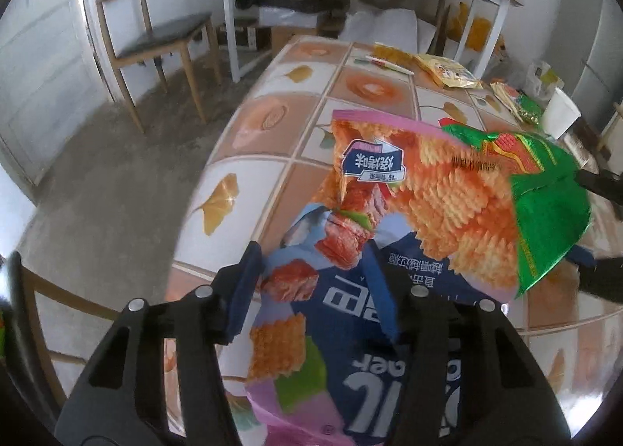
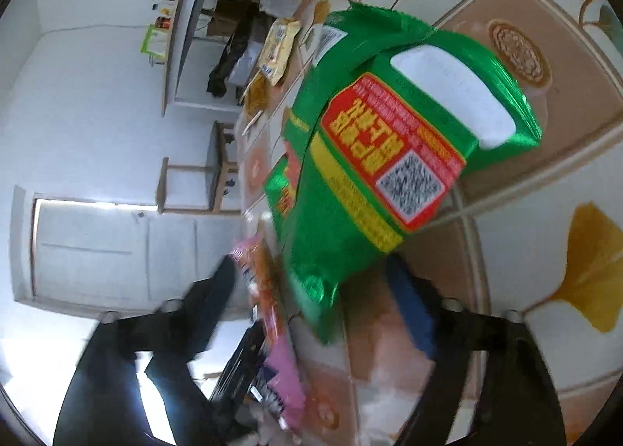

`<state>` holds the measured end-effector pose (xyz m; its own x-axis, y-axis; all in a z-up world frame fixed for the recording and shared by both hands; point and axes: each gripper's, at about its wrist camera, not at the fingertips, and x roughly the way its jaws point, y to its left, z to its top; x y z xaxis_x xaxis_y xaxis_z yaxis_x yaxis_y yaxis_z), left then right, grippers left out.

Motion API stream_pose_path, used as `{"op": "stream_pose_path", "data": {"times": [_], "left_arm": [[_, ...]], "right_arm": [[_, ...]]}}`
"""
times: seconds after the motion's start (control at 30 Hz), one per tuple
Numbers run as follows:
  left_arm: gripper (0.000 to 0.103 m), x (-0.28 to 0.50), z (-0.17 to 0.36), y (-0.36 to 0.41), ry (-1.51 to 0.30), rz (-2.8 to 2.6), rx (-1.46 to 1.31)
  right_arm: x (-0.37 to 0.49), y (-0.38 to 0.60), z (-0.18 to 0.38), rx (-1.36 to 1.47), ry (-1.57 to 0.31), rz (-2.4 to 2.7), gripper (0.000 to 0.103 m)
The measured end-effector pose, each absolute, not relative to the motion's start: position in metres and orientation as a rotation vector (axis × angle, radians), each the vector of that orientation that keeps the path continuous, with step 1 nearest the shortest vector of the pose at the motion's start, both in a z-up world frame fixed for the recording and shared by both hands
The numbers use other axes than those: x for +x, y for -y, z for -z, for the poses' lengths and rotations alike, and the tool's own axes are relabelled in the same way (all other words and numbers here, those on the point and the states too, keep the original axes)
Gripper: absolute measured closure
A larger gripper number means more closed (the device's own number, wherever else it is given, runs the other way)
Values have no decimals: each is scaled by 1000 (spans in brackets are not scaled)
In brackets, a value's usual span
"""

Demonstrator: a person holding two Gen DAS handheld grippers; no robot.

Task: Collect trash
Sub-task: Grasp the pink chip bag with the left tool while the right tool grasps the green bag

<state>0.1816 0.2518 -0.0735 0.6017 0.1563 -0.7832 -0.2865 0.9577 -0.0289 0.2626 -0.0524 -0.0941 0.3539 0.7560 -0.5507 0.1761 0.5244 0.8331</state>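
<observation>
- Left claw [image 1: 311, 282]: jaws about half spread, straddling the pink-and-blue printed foil snack bag [image 1: 389, 189]. The bag sits between the blue pads, but I can't tell if they actually pinch it.
- Right claw [image 2: 311, 290]: also about half spread, with the lower edge of the green foil wrapper with a red label [image 2: 389, 142] between its fingers. The view is blurred, so no firm grip is confirmed.
- Both bags sit just above the tile-patterned counter [image 1: 272, 115], the green one overlapping the pink one's right side.
- Handling: probably empty, very light, thin crinkly film. Floppy, slick, not fragile.
- Best hold: pinch a flat sealed edge or a gathered fold; a shallow bite would likely slip.
- More wrappers remain: a yellow foil packet [image 1: 447, 72] and a small green packet [image 1: 521, 103] at the far end.
</observation>
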Motion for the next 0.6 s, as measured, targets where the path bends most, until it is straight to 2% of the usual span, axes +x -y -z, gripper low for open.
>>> {"op": "stream_pose_path", "data": {"times": [0.03,0.07,0.1,0.2,0.3,0.5,0.6], "left_arm": [[54,182,75,-247,-893,-246,-138],[56,182,74,-242,-892,-233,-127],[57,182,74,-239,-892,-225,-124],[57,180,75,-217,-899,-172,-96],[58,173,75,-187,-906,-100,-70],[57,154,73,-122,-939,103,-66],[53,139,72,-89,-959,253,-98]], "right_arm": [[264,51,96,984,-1174,-450,48],[264,52,99,993,-1172,-445,60],[263,53,103,1000,-1179,-447,68],[256,62,106,1007,-1187,-460,78],[246,78,100,977,-1182,-456,82],[208,147,84,876,-1173,-425,82],[183,186,80,835,-1183,-369,82]]}}
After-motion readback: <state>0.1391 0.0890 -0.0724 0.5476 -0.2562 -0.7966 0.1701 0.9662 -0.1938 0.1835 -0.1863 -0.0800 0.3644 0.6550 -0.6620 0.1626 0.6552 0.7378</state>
